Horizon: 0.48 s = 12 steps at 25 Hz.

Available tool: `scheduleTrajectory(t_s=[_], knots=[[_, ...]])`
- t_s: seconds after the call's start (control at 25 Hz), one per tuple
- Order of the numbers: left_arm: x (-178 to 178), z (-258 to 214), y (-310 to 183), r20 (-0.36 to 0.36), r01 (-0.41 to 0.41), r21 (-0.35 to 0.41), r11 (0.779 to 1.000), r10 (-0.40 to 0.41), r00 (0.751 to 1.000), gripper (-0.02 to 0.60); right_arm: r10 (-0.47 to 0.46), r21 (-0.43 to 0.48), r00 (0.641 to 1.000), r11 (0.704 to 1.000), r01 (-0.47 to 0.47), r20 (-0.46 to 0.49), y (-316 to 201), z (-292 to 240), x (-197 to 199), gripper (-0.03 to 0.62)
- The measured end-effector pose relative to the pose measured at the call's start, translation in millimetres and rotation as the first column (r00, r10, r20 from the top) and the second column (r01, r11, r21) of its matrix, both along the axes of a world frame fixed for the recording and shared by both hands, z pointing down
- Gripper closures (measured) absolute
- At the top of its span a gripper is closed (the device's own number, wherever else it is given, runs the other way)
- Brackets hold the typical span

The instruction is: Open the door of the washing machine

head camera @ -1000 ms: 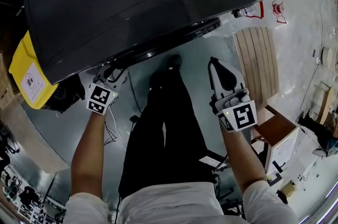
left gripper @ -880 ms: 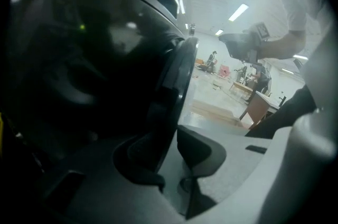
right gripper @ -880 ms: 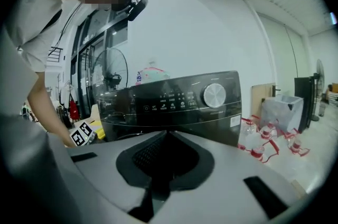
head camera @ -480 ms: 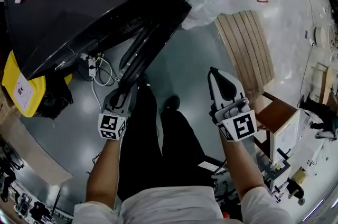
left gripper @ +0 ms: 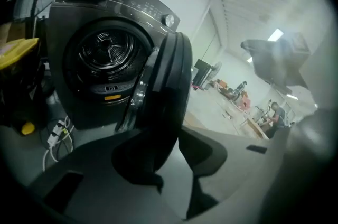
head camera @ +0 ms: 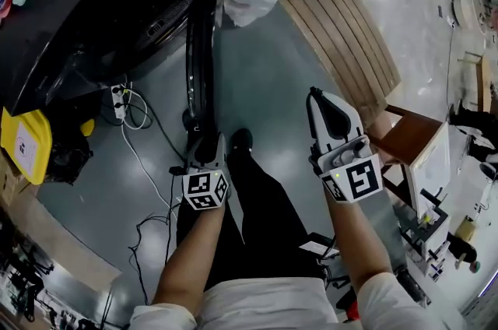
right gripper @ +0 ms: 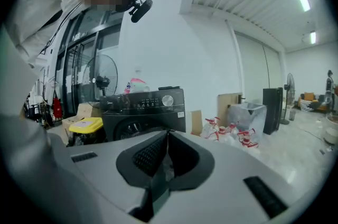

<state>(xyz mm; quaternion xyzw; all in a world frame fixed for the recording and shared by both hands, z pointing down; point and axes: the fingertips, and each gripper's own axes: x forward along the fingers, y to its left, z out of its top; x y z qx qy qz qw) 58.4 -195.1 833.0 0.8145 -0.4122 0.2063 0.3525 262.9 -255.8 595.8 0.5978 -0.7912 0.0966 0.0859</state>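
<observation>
The left tool (left gripper: 177, 138) has its jaws spread, with the lower rim of the door (left gripper: 168, 80) between them, close against the left jaw. The door stands swung wide out from the front of the washing machine (left gripper: 121, 3). The right tool (right gripper: 168, 136), jaws pressed together and empty, hangs over the floor (head camera: 264, 71), well apart from the door.
</observation>
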Motion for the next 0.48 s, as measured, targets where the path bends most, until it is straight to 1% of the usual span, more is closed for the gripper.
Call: scheduleTrajectory(t_s=[0.12, 0.24, 0.32, 0.36, 0.4, 0.44, 0.48], knots=[[47, 0, 17, -0.025, 0.012, -0.024, 1.0, -0.012, 1.0, 0.457, 0.05, -0.026, 0.999, 0.998, -0.05, 0.0, 33, 3, 21, 0.56], [99, -3, 31, -0.057, -0.009, -0.055, 0.998, 0.005, 0.998, 0.453, 0.091, -0.045, 0.996, 0.995, -0.091, 0.001, 60, 7, 37, 0.56], [136, -6, 38, -0.103, -0.035, -0.078, 0.996, 0.027, 0.994, 0.448, 0.117, -0.042, 0.993, 0.992, -0.116, 0.002, 73, 7, 45, 0.56], [156, -7, 40, -0.14, -0.06, -0.089, 0.994, 0.047, 0.989, 0.446, 0.134, -0.038, 0.991, 0.99, -0.134, 0.003, 78, 6, 50, 0.56], [177, -9, 40, -0.188, -0.1, -0.101, 0.99, 0.08, 0.979, 0.456, 0.156, -0.032, 0.988, 0.987, -0.155, 0.006, 82, 6, 56, 0.56], [200, -10, 41, -0.248, -0.16, -0.113, 0.981, 0.128, 0.96, 0.46, 0.179, -0.028, 0.984, 0.983, -0.179, 0.01, 85, 6, 62, 0.56], [223, -13, 45, -0.316, -0.242, -0.123, 0.963, 0.193, 0.929, 0.457, 0.201, -0.026, 0.979, 0.979, -0.201, 0.015, 89, 7, 69, 0.56]])
